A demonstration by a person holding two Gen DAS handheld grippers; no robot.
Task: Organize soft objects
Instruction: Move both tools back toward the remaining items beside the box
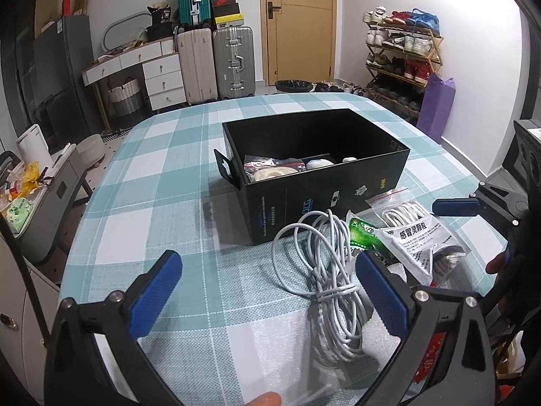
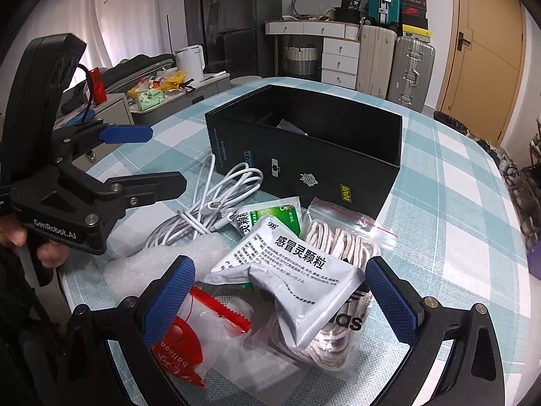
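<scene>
Nearest your right gripper [image 2: 280,291], a grey-and-white foil medicine sachet printed with black Chinese characters [image 2: 287,270] tops a heap of soft goods on the desk covered in a teal-and-white checked cloth [image 2: 456,182]. The blue-padded jaws stand wide on either side of the sachet, holding nothing. Under the sachet lies a clear bag of cream laces marked with black lettering [image 2: 324,335]; to its left sits a clear packet with a red balloon label [image 2: 189,341], and just beyond it a green-and-white sachet [image 2: 280,215] and a red-striped zip bag of white cord [image 2: 341,233]. A coiled white charging cable [image 1: 331,284] rests on a sheet of white foam wrap [image 1: 290,355] left of the heap.

Your left gripper [image 1: 267,291] hangs above the cable, its jaws also wide and empty, with the coil just inside the right-hand pad. Behind the heap stands the open black cardboard box [image 1: 314,203], a divider splitting its interior; bagged white items [image 1: 274,169] already lie in its compartments.
</scene>
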